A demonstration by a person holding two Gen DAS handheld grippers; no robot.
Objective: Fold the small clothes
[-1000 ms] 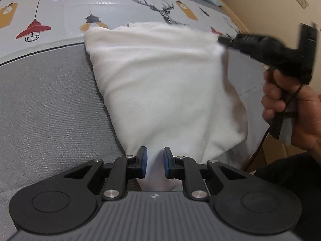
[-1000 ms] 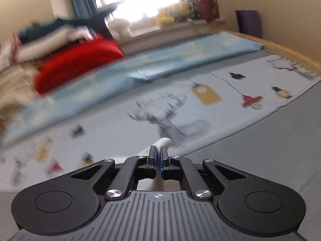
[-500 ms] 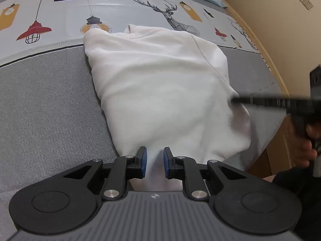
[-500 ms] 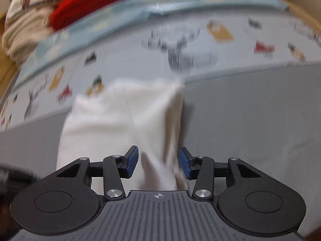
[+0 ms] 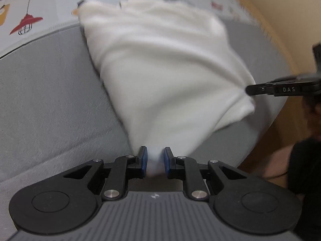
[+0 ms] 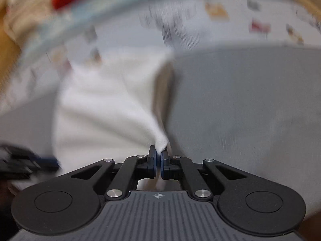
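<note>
On the grey mattress (image 5: 50, 104), white garment (image 5: 160, 70) stretches ahead of left gripper (image 5: 154, 161), pinched between its pads; right gripper (image 6: 158, 160) clamps a corner. Far edge motion-blurred.

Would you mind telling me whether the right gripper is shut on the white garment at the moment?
Shut: the right gripper has its blue pads pressed together on a corner of the white garment, which rises from the pads.

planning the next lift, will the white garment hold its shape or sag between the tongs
Likely floppy: the white garment funnels into soft folds toward the left tongs. Probably light, since the right tongs hold it by a small pinched corner. Expect the middle to sag.
</note>
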